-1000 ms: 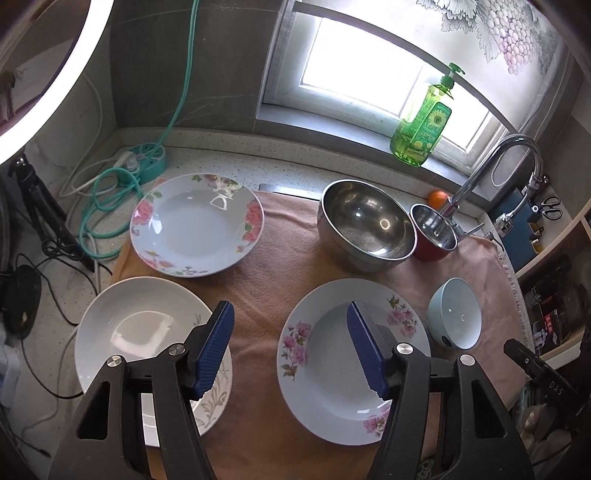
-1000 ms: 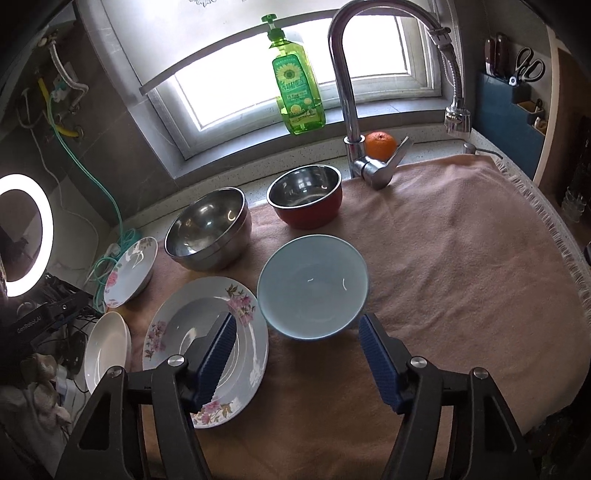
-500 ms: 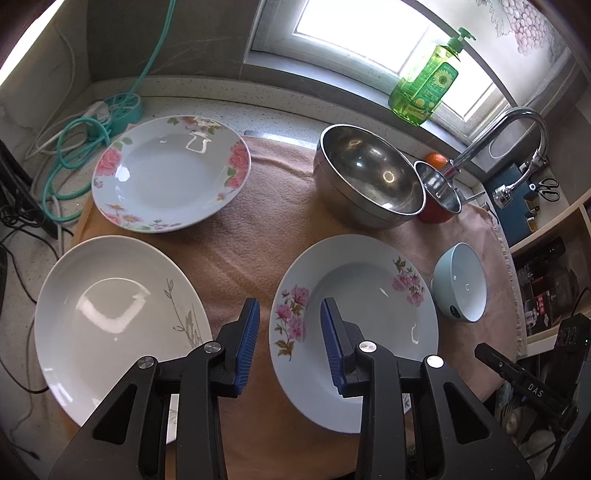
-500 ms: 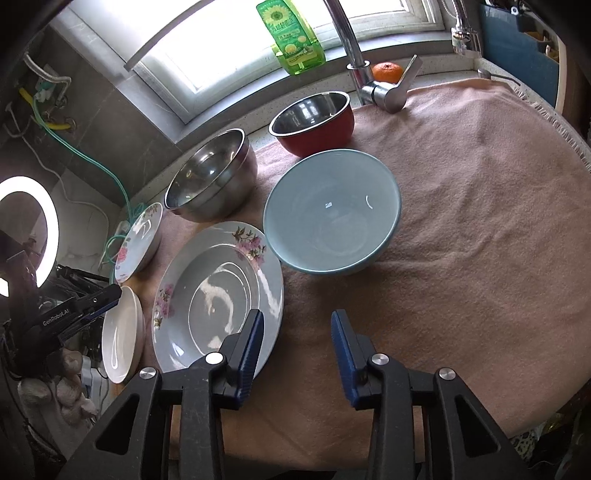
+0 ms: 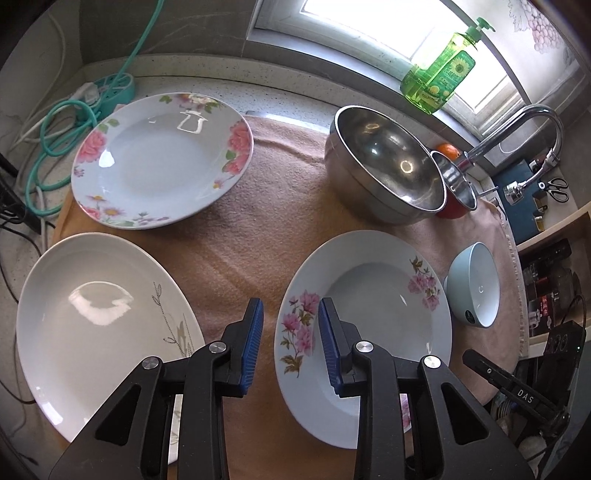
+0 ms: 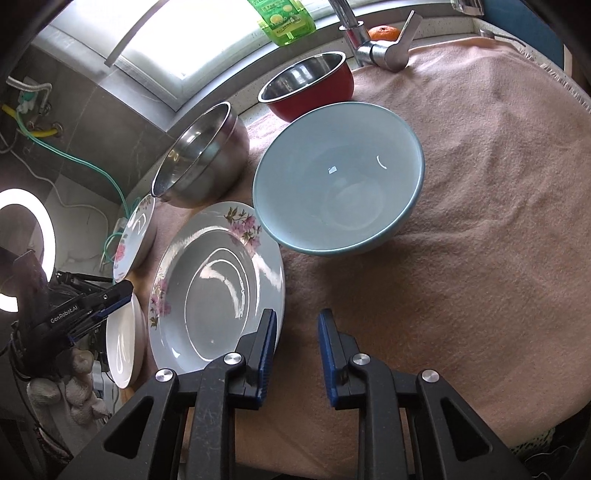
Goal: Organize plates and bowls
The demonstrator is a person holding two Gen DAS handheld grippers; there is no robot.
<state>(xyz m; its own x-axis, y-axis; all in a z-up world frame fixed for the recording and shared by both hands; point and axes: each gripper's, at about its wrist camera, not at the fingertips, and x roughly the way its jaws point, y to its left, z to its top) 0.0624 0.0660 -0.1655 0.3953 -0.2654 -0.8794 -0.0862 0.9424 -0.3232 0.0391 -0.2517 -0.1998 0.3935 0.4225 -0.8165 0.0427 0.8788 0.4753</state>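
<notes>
In the left wrist view, my left gripper (image 5: 290, 341) is partly open and empty, its jaws straddling the left rim of a pink-flowered plate (image 5: 373, 314). A white plate (image 5: 92, 317) lies at the left, a rose-rimmed plate (image 5: 162, 158) at the back left. A steel bowl (image 5: 388, 170), a red bowl (image 5: 456, 192) and a light blue bowl (image 5: 476, 286) sit to the right. In the right wrist view, my right gripper (image 6: 297, 347) is partly open and empty, by the right rim of the flowered plate (image 6: 218, 291), in front of the blue bowl (image 6: 340, 184).
A pink towel (image 6: 480, 221) covers the counter. A faucet (image 6: 373, 48), an orange (image 6: 384, 33) and a green soap bottle (image 5: 439, 77) stand at the back by the window. Green hose and cables (image 5: 62, 122) lie at the far left. A ring light (image 6: 22, 251) glows at the left.
Both grippers have narrowed from wide open to a small gap and moved down closer to the flowered plate. The dishes have not moved.
</notes>
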